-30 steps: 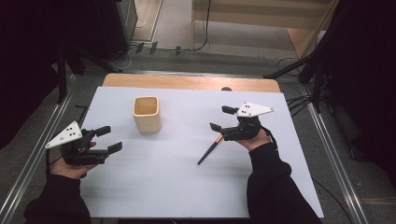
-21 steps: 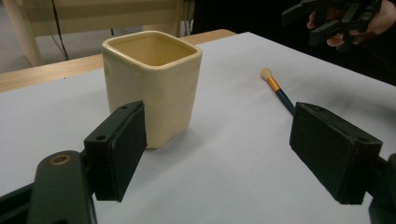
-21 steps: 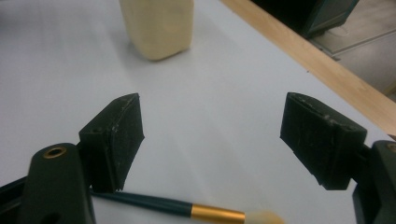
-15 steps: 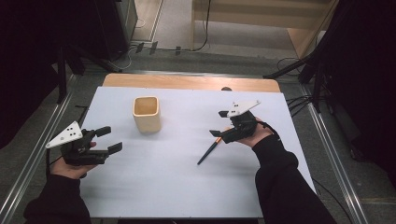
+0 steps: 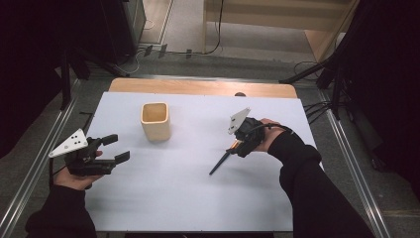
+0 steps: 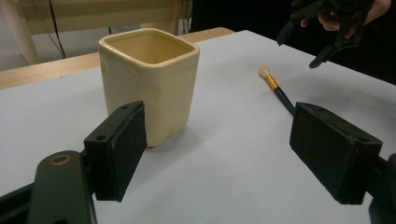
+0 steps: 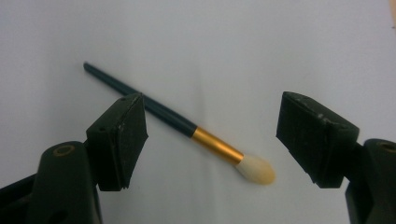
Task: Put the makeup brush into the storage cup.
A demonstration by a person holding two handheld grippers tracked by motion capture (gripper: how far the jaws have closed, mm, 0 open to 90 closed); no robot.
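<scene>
My right gripper (image 7: 210, 140) hovered over the brush (image 7: 187, 128) lying flat on the white table (image 5: 198, 198), jaws wide but just closing, nothing pinched; my left gripper (image 5: 116, 148) stood spread beside the cup (image 5: 155, 120).

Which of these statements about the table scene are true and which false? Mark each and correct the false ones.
1. The brush lies flat on the table. True.
2. The cup lies tipped on its side. False: it stands upright.
3. The right tongs are clamped on the brush. False: they stand open above it.
4. The left tongs are open and hold nothing. True.
5. The brush stands inside the cup. False: it lies apart from the cup.
</scene>
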